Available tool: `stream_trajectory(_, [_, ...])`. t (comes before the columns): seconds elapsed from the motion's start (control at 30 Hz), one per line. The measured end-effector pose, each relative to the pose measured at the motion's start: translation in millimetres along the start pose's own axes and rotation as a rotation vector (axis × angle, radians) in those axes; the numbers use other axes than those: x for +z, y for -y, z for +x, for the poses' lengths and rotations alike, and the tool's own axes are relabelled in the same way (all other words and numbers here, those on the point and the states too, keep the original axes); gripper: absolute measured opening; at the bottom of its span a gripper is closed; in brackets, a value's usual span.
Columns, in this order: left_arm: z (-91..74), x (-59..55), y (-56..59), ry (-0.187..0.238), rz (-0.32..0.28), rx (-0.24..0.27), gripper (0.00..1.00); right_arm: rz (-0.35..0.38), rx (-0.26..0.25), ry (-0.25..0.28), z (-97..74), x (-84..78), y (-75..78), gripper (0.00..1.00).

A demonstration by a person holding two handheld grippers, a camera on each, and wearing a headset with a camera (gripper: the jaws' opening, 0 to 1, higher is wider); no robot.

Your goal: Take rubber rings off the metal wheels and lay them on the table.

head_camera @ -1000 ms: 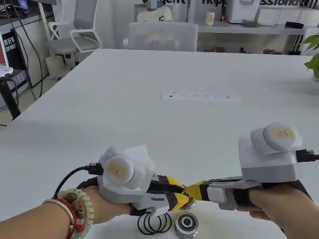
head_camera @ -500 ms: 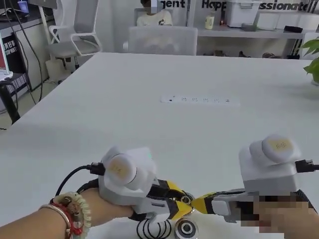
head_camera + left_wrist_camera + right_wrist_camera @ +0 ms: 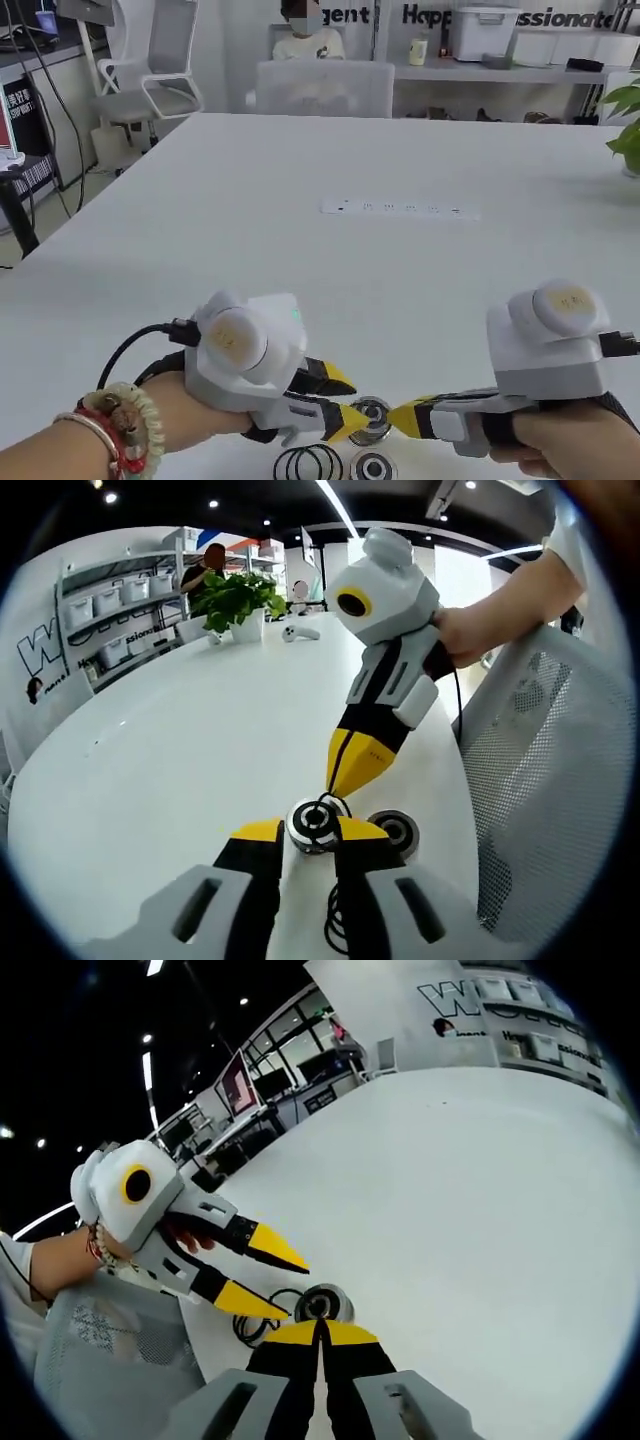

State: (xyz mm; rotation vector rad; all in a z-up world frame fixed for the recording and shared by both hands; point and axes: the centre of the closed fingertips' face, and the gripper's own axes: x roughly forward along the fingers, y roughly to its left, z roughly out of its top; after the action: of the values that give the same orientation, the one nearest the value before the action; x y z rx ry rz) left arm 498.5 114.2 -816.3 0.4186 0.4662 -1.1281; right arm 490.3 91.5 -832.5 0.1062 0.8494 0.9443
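At the near edge of the white table (image 3: pixel 300 250), the left gripper (image 3: pixel 309 832) is clamped across a small metal wheel (image 3: pixel 372 414), one yellow tip on each side of its rim. The right gripper (image 3: pixel 320 1328) meets it from the opposite side. Its jaws are pressed together, with the point at the wheel's upper edge. A thin black loop shows there in the left gripper view, but whether it is actually nipped between the tips is too small to tell. A second wheel (image 3: pixel 397 832) lies just beside the held one. Nearer the person, a few loose rubber rings (image 3: pixel 310 463) lie flat and overlapping on the table. The wheel looks dense, rigid and smooth, so it probably needs a firm squeeze across its diameter, or it could spin or slip out sideways. The ring is likely light, soft and stretchy, seated snugly round the rim. The sensible hold is a small pinch of its outer edge, lifted away from the metal and rolled over the lip, since a shallow bite may let it snap back. The wheel is a squat disc with no real long axis. Its bore appears to stand roughly upright, face up toward the head view, so the ring lies in a near-level plane around it.
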Motion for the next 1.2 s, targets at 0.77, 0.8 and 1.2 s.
stream_trajectory(0.77, [-46.9, 43.8, -12.4, 0.009, 0.075, -0.02, 0.45, 0.001, -0.017, 0.094, -19.5, 25.4, 0.0, 0.0])
stream_trajectory(0.8, [-51.5, 45.6, -13.2, 0.014, 0.07, -0.02, 0.45, -0.005, -0.017, 0.094, -19.6, 26.1, -0.9, 0.0])
stream_trajectory(1.2, [-94.6, 35.6, -11.3, 0.019, 0.035, 0.063, 0.51, -0.038, 0.005, 0.13, -23.5, 37.2, -12.0, 0.0])
